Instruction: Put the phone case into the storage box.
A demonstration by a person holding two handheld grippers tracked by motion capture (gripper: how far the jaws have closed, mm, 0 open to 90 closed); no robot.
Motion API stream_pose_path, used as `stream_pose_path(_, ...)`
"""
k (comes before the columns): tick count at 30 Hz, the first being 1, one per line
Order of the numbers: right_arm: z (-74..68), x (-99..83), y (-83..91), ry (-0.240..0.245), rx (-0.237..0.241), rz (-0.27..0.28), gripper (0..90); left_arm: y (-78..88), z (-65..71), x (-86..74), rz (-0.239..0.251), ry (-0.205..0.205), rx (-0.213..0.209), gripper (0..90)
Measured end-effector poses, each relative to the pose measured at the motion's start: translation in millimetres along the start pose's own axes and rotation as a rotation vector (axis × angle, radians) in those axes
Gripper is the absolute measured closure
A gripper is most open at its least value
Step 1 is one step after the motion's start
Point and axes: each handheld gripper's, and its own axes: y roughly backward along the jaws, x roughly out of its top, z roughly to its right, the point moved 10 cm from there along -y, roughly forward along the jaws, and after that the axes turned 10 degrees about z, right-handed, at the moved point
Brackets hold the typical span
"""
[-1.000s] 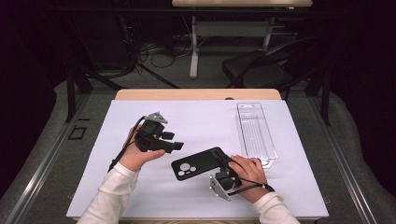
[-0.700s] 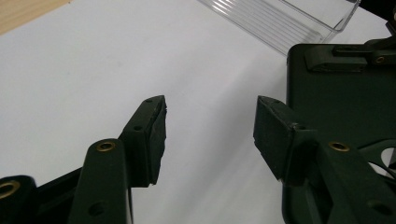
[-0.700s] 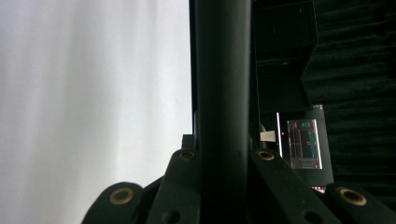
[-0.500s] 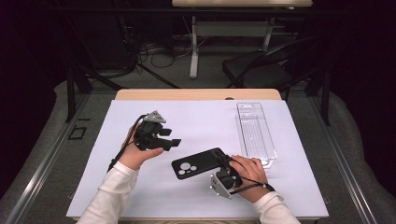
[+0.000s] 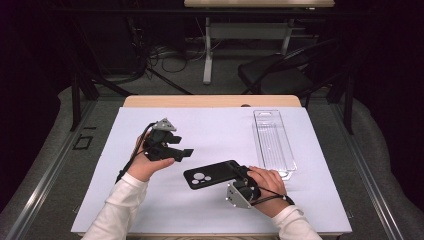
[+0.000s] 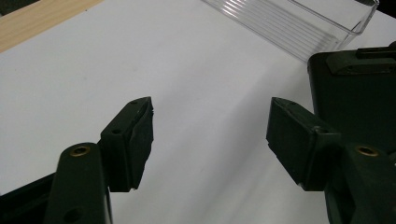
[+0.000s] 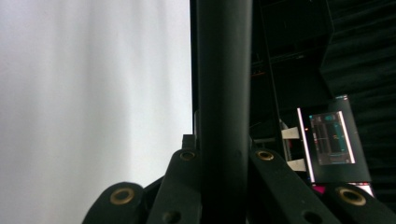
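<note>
Around you, the bench (image 5: 210, 101) is the biggest thing, its wooden far edge showing beyond the white sheet (image 5: 220, 130) that covers most of it. Beyond it on the floor stand a dark chair (image 5: 280, 75) and the foot of another table (image 5: 207, 55), both well apart from your work.

On the sheet's right side lies a clear plastic tray (image 5: 273, 142), long and ribbed, its near end just beside your right hand; it also shows at the top of the left gripper view (image 6: 299, 25).

Your right gripper (image 5: 239, 176) has its fingers clamped on the edge of the black phone case (image 5: 212, 174), camera cut-outs facing up, near the middle of the sheet's front half.

Your left gripper (image 5: 182, 150) hovers just left of the case, fingers (image 6: 130, 140) parted with only bare sheet between them; they have just been opening. Nothing blocks the way between them and the case.

No readable writing or brand mark shows on the case or tray.
</note>
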Motion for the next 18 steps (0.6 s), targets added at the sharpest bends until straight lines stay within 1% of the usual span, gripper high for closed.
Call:
stream_pose_path(1, -0.6, -0.1, 0.1, -0.016, 0.002, 0.001, 87.7, 0.0, 0.2, 0.3, 0.003, 0.001, -0.003, 31.6)
stream_pose_path(2, -0.7, -0.9, 1.0, -0.026, 0.005, -0.009, 87.8, 0.2, 0.7, 0.7, 0.006, 0.0, -0.008, 31.1)
stream_pose_path(6, -1.1, -1.6, 1.6, -0.092, 0.015, -0.005, 87.9, 2.0, 1.1, 1.5, 0.009, -0.011, -0.018, 29.9)
stream_pose_path(8, -1.4, -1.5, 1.6, -0.128, 0.024, 0.005, 87.9, 2.5, 0.7, 2.2, 0.016, -0.018, -0.023, 29.3)
stream_pose_path(13, -1.8, -0.1, 1.7, -0.197, 0.05, 0.031, 88.0, 4.4, 0.9, 3.2, 0.027, -0.011, -0.037, 29.2)
stream_pose_path(15, -1.9, 0.2, 2.5, -0.244, 0.057, 0.039, 88.0, 5.4, 0.8, 3.6, 0.031, -0.006, -0.041, 29.2)
stream_pose_path(17, -1.6, 0.7, 2.3, -0.273, 0.062, 0.055, 88.0, 6.5, 0.2, 3.5, 0.029, -0.008, -0.046, 29.2)
stream_pose_path(18, -1.4, 0.4, 2.6, -0.288, 0.066, 0.058, 88.0, 6.8, 0.3, 3.7, 0.032, -0.003, -0.047, 29.2)
